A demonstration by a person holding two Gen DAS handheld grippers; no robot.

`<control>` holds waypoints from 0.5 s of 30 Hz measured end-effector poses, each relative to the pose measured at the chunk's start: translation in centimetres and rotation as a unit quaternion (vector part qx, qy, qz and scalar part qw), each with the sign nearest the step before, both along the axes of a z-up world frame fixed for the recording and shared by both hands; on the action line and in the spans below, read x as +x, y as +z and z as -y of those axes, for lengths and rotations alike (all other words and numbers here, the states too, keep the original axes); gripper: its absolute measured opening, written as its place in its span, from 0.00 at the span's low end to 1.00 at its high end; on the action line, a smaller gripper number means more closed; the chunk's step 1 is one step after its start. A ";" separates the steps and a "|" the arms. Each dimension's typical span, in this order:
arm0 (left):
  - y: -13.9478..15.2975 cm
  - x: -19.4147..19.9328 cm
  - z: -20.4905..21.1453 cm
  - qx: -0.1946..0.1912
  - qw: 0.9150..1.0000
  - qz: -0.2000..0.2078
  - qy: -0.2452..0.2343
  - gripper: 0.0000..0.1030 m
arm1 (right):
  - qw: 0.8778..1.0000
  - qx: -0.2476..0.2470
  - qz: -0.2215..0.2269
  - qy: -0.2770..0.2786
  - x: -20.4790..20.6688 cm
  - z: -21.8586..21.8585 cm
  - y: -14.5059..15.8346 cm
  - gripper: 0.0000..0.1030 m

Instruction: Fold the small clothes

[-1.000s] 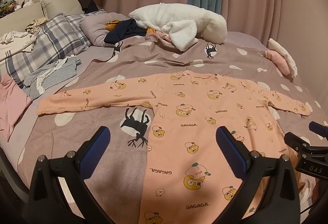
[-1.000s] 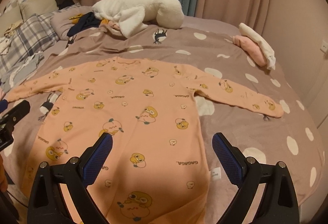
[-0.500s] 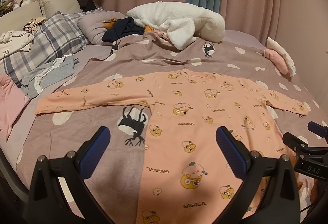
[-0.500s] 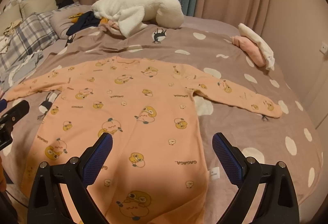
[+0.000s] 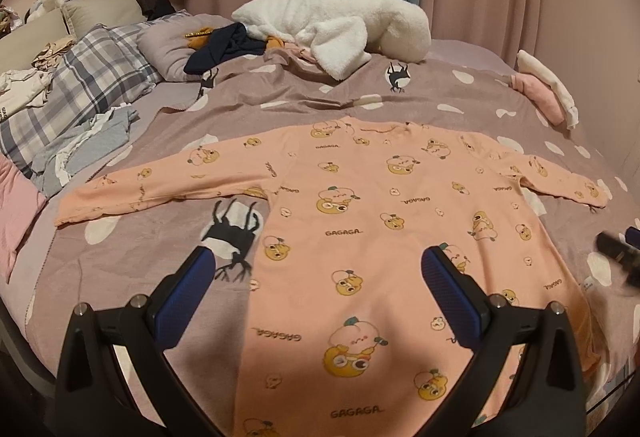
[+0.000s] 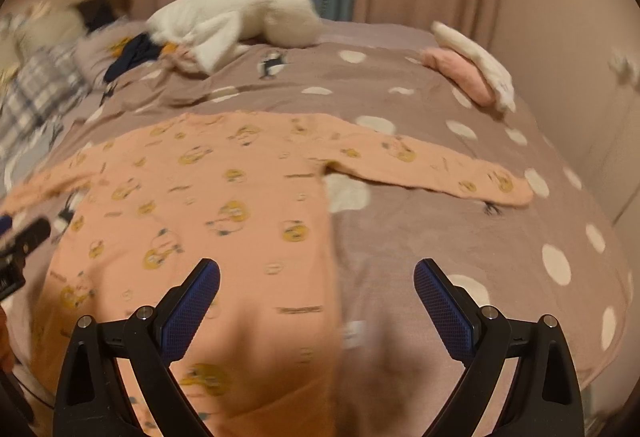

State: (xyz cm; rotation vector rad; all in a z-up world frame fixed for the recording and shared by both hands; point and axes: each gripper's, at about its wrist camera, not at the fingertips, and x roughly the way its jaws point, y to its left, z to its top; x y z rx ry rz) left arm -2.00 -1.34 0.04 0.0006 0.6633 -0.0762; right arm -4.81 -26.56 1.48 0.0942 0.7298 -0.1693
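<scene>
peach onesie (image 5: 360, 205) flat on bedspread (image 5: 460, 93), both tongs (image 5: 316, 277) (image 6: 316, 289) apart, holding nothing

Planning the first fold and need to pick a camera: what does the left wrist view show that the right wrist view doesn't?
Left wrist only: a sharp image, the end of the left sleeve, and the grey garment beside the plaid pillow.

Right wrist only: the open bedspread right of the shirt, under the right sleeve; this image is blurred.

Both: the peach shirt spread flat, the white plush blanket, and open jaws holding nothing.
</scene>
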 end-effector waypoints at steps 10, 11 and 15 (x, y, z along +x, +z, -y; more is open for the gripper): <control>-1.1 1.6 3.2 0.024 0.999 -0.004 -0.022 1.00 | 0.966 0.222 0.026 -0.126 1.0 22.0 -3.0 0.94; -1.2 1.7 3.5 0.022 0.999 -0.004 -0.025 1.00 | 0.957 0.257 0.037 -0.131 1.1 23.8 -3.3 0.94; -1.4 2.3 4.5 0.023 0.999 -0.005 -0.034 1.00 | 0.933 0.321 0.046 -0.154 2.2 28.1 -4.8 0.94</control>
